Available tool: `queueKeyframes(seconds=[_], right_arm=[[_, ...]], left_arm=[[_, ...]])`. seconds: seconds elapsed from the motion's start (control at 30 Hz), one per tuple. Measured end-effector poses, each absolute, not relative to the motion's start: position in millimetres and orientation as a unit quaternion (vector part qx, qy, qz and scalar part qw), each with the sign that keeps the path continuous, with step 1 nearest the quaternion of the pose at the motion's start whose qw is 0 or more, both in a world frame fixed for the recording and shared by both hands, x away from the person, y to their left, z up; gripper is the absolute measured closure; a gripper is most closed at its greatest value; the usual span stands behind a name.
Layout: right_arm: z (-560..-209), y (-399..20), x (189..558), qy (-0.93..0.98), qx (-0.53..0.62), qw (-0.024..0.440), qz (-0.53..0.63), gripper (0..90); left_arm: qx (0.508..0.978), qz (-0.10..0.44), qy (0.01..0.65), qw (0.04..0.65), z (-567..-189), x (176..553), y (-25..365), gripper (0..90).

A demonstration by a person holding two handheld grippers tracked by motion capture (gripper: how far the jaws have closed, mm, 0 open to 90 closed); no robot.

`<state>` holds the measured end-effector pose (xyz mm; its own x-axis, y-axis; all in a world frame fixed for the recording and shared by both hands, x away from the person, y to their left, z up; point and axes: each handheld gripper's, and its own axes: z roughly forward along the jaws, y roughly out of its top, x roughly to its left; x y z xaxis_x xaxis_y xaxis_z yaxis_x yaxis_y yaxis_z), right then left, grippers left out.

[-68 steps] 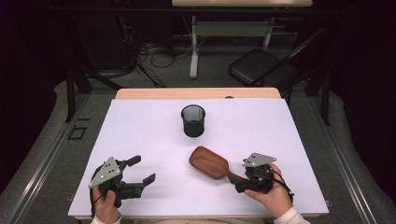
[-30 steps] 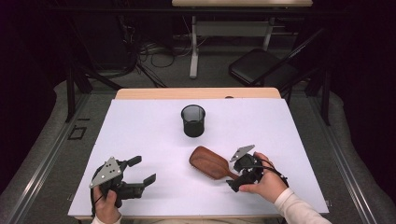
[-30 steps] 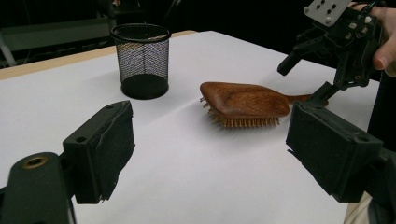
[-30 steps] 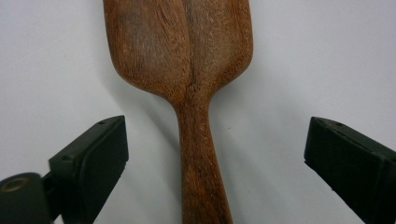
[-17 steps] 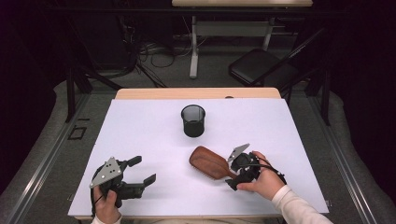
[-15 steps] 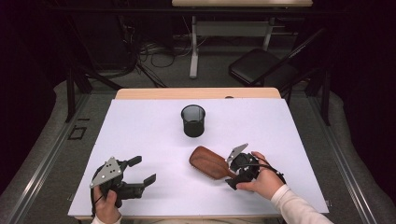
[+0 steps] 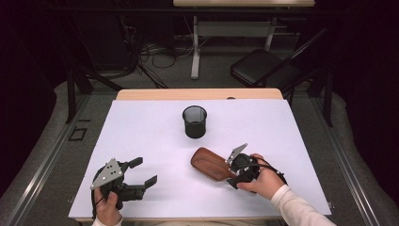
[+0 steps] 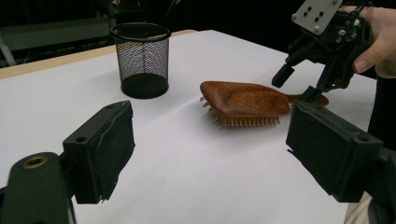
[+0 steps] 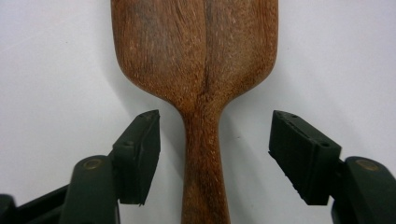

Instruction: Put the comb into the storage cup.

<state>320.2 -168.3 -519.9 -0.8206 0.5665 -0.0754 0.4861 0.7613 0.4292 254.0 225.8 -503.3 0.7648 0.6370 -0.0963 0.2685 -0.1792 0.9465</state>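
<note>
Hairbrush: the wooden hairbrush (image 7: pixel 211 163) lies bristles down on the white table (image 7: pixel 141 132), right of centre, handle toward the person.
Right tool: the right tool (image 9: pixel 212 158) straddles the handle, its jaws just closing, pads clear of the wood on both sides.
Left tool: the left tool (image 7: pixel 139 173) rests spread and empty, well apart from the brush.
Around: 1 black mesh cup (image 7: pixel 194 121) stands upright behind the brush, near but not touching.
In the way: nothing between the pads and the handle.

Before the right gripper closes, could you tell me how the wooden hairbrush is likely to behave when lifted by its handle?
The wooden hairbrush looks solid, so it should stay stiff. Its broad head is probably heavier than the narrow handle, so it may droop head-down. The polished wood could slip or twist between the right gripper fingers, which have been closing but do not yet touch it.
</note>
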Motion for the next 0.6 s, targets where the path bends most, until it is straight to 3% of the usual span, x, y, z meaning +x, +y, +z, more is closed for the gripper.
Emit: queueKeyframes(seconds=[0.1, 0.17, 0.43, 0.6], right_arm=[[-519.9, -167.5, 320.4, 0.934, 0.279, 0.104, 0.2, 35.9], [-520.3, -166.5, 321.1, 0.936, 0.274, 0.097, 0.2, 41.3], [-520.4, -164.3, 323.0, 0.936, 0.284, 0.097, 0.186, 41.5], [-521.8, -163.8, 326.0, 0.938, 0.287, 0.088, 0.176, 47.6]], left_arm=[[0.75, 0.162, 0.302, 0.565, -503.3, 254.1, 225.7, 15.2], [0.75, 0.162, 0.303, 0.566, -503.6, 254.2, 225.7, 15.2], [0.749, 0.162, 0.304, 0.565, -503.5, 254.0, 226.0, 15.2], [0.749, 0.161, 0.303, 0.566, -503.6, 254.3, 226.0, 15.2]])
